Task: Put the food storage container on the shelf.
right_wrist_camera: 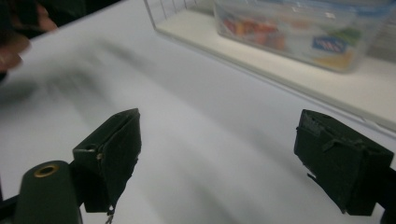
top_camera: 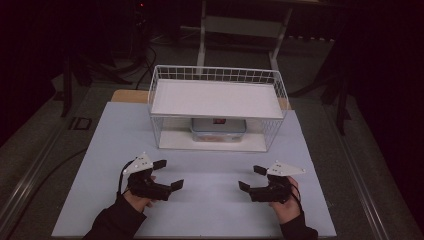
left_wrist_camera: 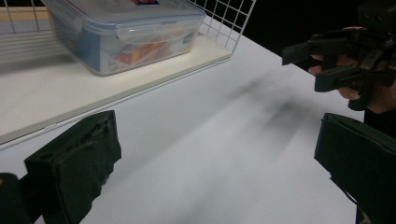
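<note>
Tongs wide and empty on both sides — box tucked deep in the rack.

Left tongs [top_camera: 168, 174] and right tongs [top_camera: 251, 177] hover open over the bench [top_camera: 210, 200], well short of the lidded plastic box [top_camera: 218, 129] on the wire rack's [top_camera: 162, 107] bottom shelf, under the upper shelf [top_camera: 215, 97]. Risk, I'd judge — reaching in, a jaw clips the mesh or shelf edge, or the smooth lid slips from a shallow pinch.

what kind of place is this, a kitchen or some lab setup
Most likely a lab or recording workspace, not a kitchen. A plain white table stands in a dark room with cables on the floor, and a white wire rack holding one clear food container is staged in front of two handheld grippers.
</note>
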`<state>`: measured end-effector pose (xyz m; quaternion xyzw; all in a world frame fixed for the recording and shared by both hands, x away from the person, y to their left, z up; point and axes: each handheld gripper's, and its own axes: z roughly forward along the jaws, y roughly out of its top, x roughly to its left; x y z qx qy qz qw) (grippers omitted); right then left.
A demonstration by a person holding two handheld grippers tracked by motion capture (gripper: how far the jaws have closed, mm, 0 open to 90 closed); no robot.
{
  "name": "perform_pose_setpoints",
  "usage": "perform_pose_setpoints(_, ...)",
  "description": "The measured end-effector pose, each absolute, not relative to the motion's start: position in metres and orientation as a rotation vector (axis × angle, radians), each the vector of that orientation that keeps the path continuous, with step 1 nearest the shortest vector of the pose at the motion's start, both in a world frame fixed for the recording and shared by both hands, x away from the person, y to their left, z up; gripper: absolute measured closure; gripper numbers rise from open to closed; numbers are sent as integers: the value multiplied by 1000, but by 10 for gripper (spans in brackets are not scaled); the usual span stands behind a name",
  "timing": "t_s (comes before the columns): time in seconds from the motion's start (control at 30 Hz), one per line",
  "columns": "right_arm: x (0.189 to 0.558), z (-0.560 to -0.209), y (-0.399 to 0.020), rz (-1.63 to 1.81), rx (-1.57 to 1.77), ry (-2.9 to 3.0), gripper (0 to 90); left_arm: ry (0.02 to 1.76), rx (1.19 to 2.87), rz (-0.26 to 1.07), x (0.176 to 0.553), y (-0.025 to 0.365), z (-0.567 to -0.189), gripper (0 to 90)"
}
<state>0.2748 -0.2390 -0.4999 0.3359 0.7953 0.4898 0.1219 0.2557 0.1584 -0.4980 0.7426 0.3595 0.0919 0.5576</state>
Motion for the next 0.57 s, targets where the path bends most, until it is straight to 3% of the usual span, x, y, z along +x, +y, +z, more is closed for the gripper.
perform_pose_setpoints(0.57,266,-504,-255,1381,961,2340,157,832,1775,220,256,155,-503,1)
